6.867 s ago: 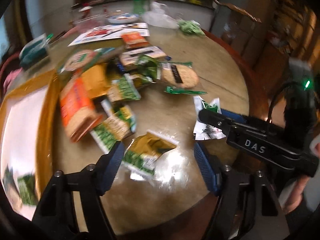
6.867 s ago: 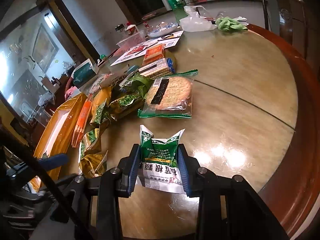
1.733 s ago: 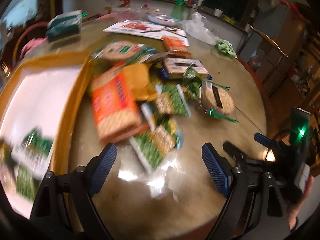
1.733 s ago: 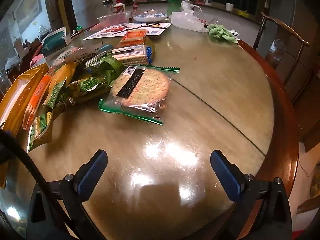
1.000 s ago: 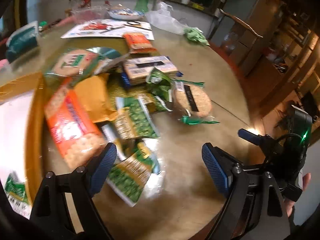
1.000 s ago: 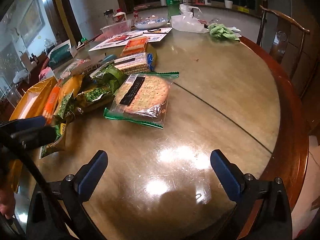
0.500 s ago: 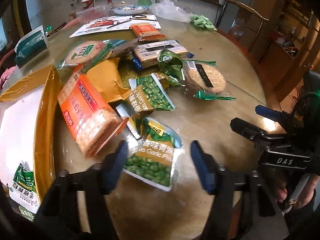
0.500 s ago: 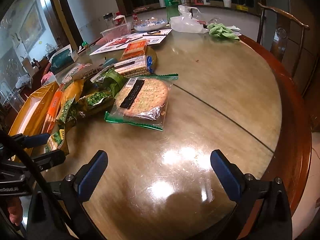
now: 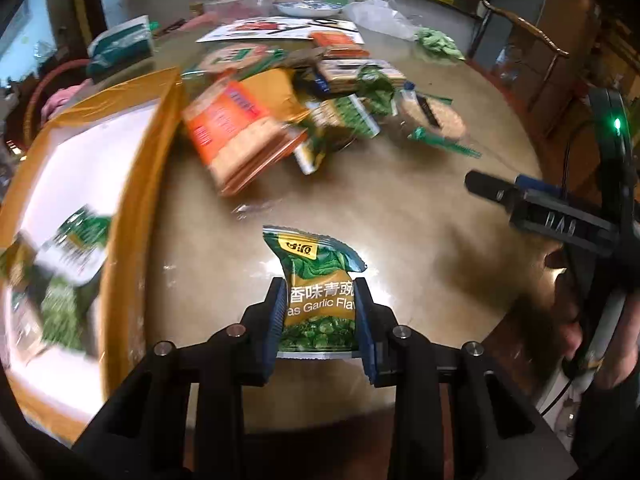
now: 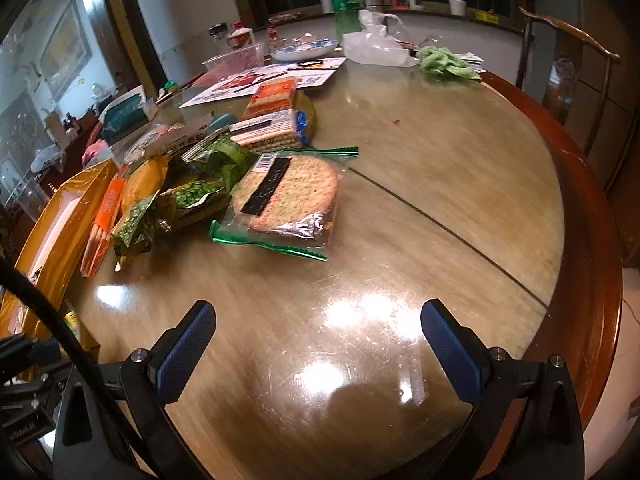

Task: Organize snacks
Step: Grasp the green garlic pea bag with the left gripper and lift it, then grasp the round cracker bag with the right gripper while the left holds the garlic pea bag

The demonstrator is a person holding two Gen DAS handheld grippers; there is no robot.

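Left gripper point(image 9: 320, 300) is closing its 2 blue pads on a green and yellow garlic pea packet point(image 9: 318, 296), which sits pinched between them over the near part of the round table point(image 10: 460, 184). That packet is well apart from the rest of the snacks. To its left is the yellow tray point(image 9: 132, 200), with 2 green and white packets point(image 9: 72, 248) lying on its white floor, blurred. Farther off, the snack pile point(image 9: 288, 112) spreads across the middle of the table: an orange cracker pack point(image 9: 236, 128) nearest the tray, green pea bags behind it, and a round cracker pack point(image 10: 288, 196) in clear wrap at the right end.

Right gripper point(image 10: 318, 340) hangs over bare tabletop near the right side, its jaws spread wide with nothing between them.
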